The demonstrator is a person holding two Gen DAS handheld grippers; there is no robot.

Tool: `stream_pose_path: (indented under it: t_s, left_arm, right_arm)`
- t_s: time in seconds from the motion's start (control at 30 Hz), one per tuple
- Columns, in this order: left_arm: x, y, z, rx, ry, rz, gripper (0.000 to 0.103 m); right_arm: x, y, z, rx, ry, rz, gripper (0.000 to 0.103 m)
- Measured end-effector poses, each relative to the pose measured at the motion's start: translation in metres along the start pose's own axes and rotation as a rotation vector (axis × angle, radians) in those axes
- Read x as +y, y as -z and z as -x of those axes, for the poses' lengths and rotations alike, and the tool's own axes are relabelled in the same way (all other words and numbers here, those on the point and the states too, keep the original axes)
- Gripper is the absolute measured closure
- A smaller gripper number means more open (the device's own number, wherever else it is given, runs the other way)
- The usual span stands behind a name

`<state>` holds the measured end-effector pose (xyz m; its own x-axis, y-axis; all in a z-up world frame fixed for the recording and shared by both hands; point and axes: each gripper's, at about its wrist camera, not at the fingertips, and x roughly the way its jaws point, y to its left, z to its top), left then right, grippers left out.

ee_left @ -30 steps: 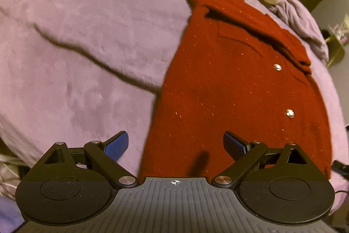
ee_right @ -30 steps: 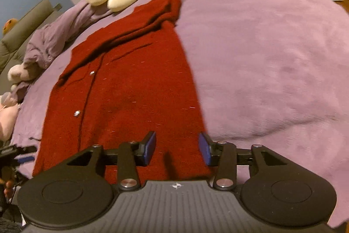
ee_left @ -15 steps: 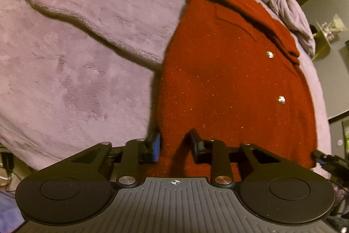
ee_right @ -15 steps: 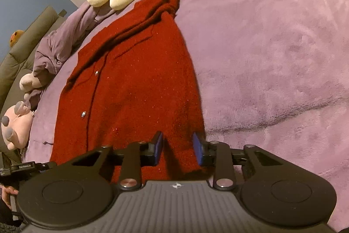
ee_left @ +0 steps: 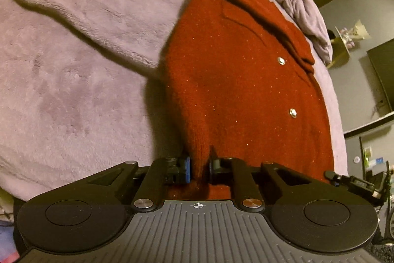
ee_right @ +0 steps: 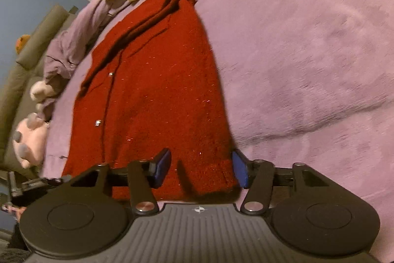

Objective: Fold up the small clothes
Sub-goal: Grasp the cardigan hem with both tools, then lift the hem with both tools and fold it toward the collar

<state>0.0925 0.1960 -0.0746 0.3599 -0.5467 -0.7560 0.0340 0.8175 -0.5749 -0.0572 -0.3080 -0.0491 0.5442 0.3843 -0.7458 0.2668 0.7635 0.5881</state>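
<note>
My left hand-held gripper has just clamped onto the hem corner of the red cardigan. My right hand-held gripper, jaws just closing, straddles the other corner unpinched. Lifting now could drag it askew. It lies flat on the bed, lengthwise away from me, collar far.

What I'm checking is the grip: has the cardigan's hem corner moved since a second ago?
Yes. The cardigan corner has bunched upward off the blanket, pinched between the left gripper's just-closed jaws.
</note>
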Motion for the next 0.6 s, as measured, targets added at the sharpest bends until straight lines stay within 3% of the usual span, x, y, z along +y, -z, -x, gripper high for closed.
stream_pose_path:
  t_s: [0.13,0.23,0.33,0.47,0.6]
  left_arm:
    - [-0.009,-0.011,0.008,-0.004,0.041,0.008,0.092]
    - [-0.028,-0.034,0.024,-0.071,0.121,-0.015,0.092]
    - [-0.050,-0.068,0.034,-0.149,0.179,-0.034,0.092]
    - [-0.072,-0.117,0.031,-0.241,0.171,-0.070,0.092]
    - [-0.070,-0.162,0.006,-0.311,0.116,0.030,0.092]
  right_arm:
    - [0.001,-0.004,-0.004,0.025,-0.088,-0.052,0.086]
    - [0.009,-0.020,0.000,-0.006,-0.217,-0.103,0.087]
    - [0.023,-0.049,-0.002,-0.058,-0.281,-0.116,0.087]
    - [0.047,-0.098,-0.016,-0.140,-0.268,-0.079,0.087]
    - [0.069,-0.147,-0.037,-0.236,-0.168,-0.049,0.087]
